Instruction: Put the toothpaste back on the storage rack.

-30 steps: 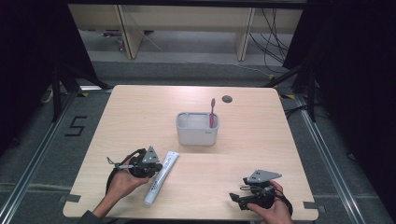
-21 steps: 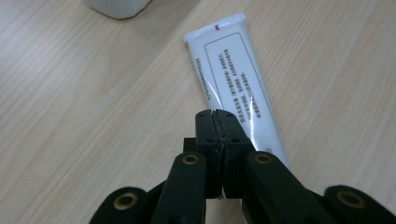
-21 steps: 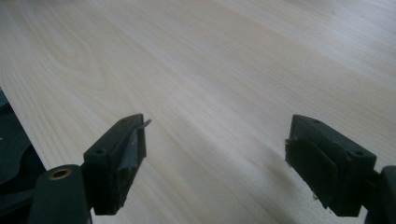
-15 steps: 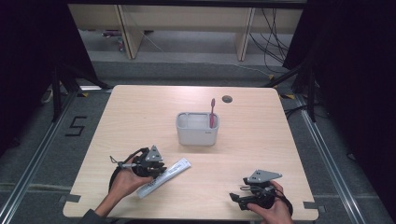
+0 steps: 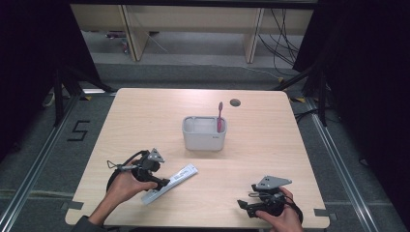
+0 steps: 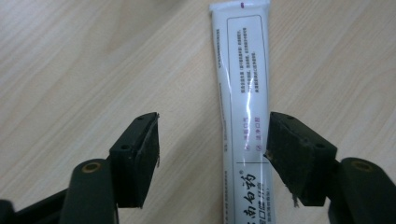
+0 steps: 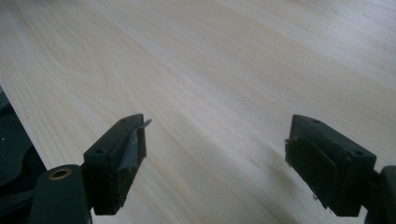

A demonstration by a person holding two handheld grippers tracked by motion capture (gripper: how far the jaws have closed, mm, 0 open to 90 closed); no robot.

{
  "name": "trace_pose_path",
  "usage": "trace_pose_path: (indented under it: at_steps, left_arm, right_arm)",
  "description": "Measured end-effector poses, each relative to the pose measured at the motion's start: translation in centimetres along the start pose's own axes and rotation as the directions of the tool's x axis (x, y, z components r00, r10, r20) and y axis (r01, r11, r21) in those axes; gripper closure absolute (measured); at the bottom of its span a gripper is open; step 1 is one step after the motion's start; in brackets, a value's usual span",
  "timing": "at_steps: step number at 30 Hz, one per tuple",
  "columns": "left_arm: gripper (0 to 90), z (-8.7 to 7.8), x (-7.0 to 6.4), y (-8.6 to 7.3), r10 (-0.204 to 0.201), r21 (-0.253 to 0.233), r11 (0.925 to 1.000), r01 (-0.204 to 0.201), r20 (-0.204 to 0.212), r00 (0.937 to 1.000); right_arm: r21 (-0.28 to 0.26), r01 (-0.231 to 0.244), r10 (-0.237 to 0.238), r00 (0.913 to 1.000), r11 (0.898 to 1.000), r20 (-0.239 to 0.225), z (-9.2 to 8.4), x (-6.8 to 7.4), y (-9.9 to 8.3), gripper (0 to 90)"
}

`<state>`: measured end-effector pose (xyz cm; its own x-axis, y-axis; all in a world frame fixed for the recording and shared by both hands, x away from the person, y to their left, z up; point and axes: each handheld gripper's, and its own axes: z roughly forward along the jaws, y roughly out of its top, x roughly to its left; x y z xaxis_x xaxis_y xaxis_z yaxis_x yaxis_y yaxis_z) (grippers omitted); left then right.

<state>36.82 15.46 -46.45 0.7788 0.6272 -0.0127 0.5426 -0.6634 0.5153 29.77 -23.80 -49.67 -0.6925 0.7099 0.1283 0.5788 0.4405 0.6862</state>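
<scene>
- Toothpaste tube point(image 6: 243, 107): one white tube lies flat on the wooden table point(image 5: 270, 159), at the near left. It runs lengthwise between the jaws of the left gripper point(image 6: 212, 140), close against the right-hand jaw in the left gripper view, with bare table between it and the other jaw.
- The left gripper's jaws have just been opening; they stand wide and do not press the tube.
- Right gripper point(image 7: 215, 149): jaws wide apart over bare table, well apart from the tube.
- One grey holder point(image 5: 204, 140) stands mid-table with one pink toothbrush point(image 5: 220, 116) upright in it.
</scene>
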Motion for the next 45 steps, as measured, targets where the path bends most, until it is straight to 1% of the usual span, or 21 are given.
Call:
trace_pose_path:
  at_steps: [1,2,4,6,8,10,11,13,15,21,23,25,27,33,34,35,36,39,41,43,45]
  left_arm:
    - [32.5,0.1,-0.2,0.0,0.002,0.007,1.0000,-0.002,-0.001,1.0000]
    - [31.7,0.2,-0.4,0.1,0.014,0.012,0.9998,-0.014,0.003,0.9999]
    - [31.5,0.4,-0.6,0.1,0.030,0.018,0.9994,-0.030,0.009,0.9995]
    - [30.5,0.6,-0.8,0.2,0.042,0.031,0.9986,-0.042,0.007,0.9991]
    - [31.2,0.9,-0.9,0.2,0.047,0.042,0.9980,-0.048,0.023,0.9986]
    - [32.3,1.2,-1.0,0.3,0.048,0.052,0.9974,-0.049,0.025,0.9986]
    - [33.0,1.3,-1.1,0.3,0.040,0.054,0.9977,-0.041,0.029,0.9988]
    - [33.9,1.3,-1.1,0.4,0.056,0.061,0.9965,-0.058,0.037,0.9977]
    - [34.9,1.4,-1.3,0.5,0.049,0.069,0.9963,-0.052,0.043,0.9979]
    - [38.4,1.7,-1.6,0.9,0.063,0.092,0.9935,-0.068,0.050,0.9967]
    - [39.1,1.7,-1.5,1.0,0.073,0.115,0.9902,-0.079,0.056,0.9957]
    - [39.6,1.9,-1.6,1.0,0.069,0.117,0.9903,-0.075,0.057,0.9960]
    - [42.2,2.1,-1.6,1.0,0.064,0.136,0.9881,-0.072,0.067,0.9957]
    - [47.7,2.5,-1.7,1.3,0.071,0.158,0.9839,-0.085,0.090,0.9934]
    - [48.2,2.6,-1.7,1.3,0.074,0.164,0.9824,-0.088,0.089,0.9933]
    - [48.8,2.6,-1.7,1.4,0.075,0.167,0.9820,-0.088,0.085,0.9936]
    - [49.9,2.7,-1.7,1.4,0.078,0.171,0.9810,-0.091,0.084,0.9934]
    - [52.2,2.8,-1.6,1.5,0.071,0.184,0.9790,-0.086,0.086,0.9937]
    - [54.6,3.0,-1.4,1.5,0.076,0.197,0.9761,-0.092,0.090,0.9930]
    - [56.7,3.1,-1.3,1.4,0.077,0.209,0.9733,-0.095,0.093,0.9927]
    - [58.5,3.1,-1.2,1.5,0.080,0.214,0.9719,-0.099,0.095,0.9923]
  right_arm:
    - [-0.004,0.000,0.000,1.0000,1.000,0.003,0.0,0.0,0.0,20.9]
    - [0.004,-0.027,0.027,0.9996,1.000,0.000,-0.1,0.3,0.0,21.0]
    - [-0.003,0.000,0.000,1.0000,1.000,-0.007,0.0,0.0,0.0,20.9]
    - [0.002,0.001,-0.001,1.0000,1.000,0.004,0.0,0.1,0.0,20.9]
    - [0.000,0.003,-0.003,1.0000,1.000,-0.001,0.1,0.1,0.0,20.9]
    - [0.008,-0.022,0.022,0.9998,1.000,-0.001,0.0,0.2,0.0,20.9]
    - [-0.002,0.002,-0.002,1.0000,1.000,0.003,0.0,0.0,0.0,20.9]
    - [0.001,0.003,-0.003,1.0000,1.000,0.003,0.0,0.0,0.0,21.0]
    - [0.001,0.002,-0.002,1.0000,1.000,0.002,0.0,0.0,0.0,20.9]
    - [0.000,0.000,0.000,1.0000,1.000,-0.004,0.0,0.0,0.0,21.0]
    - [0.000,0.004,-0.004,1.0000,1.000,0.006,0.0,0.1,0.0,21.0]
    - [0.001,0.004,-0.004,1.0000,1.000,0.004,0.0,0.1,0.0,21.0]
    - [0.001,-0.001,0.001,1.0000,1.000,-0.004,0.0,0.1,0.0,21.0]
    - [-0.001,0.003,-0.003,1.0000,1.000,0.002,0.0,0.1,0.0,21.0]
    - [0.005,-0.016,0.016,0.9999,1.000,-0.003,-0.1,0.3,0.0,21.0]
    - [-0.001,0.011,-0.011,0.9999,1.000,-0.001,0.0,0.1,0.0,21.0]
    - [0.002,-0.001,0.001,1.0000,1.000,-0.004,0.0,0.2,0.0,21.0]
    - [0.003,0.000,0.000,1.0000,1.000,-0.009,0.0,0.3,0.0,21.0]
    - [-0.015,-0.003,0.003,1.0000,1.000,-0.007,0.1,0.3,0.0,21.0]
    - [-0.008,0.014,-0.014,0.9999,1.000,-0.010,0.0,0.2,0.0,21.1]
    - [-0.009,0.013,-0.013,0.9999,1.000,-0.010,0.1,0.2,0.0,21.1]
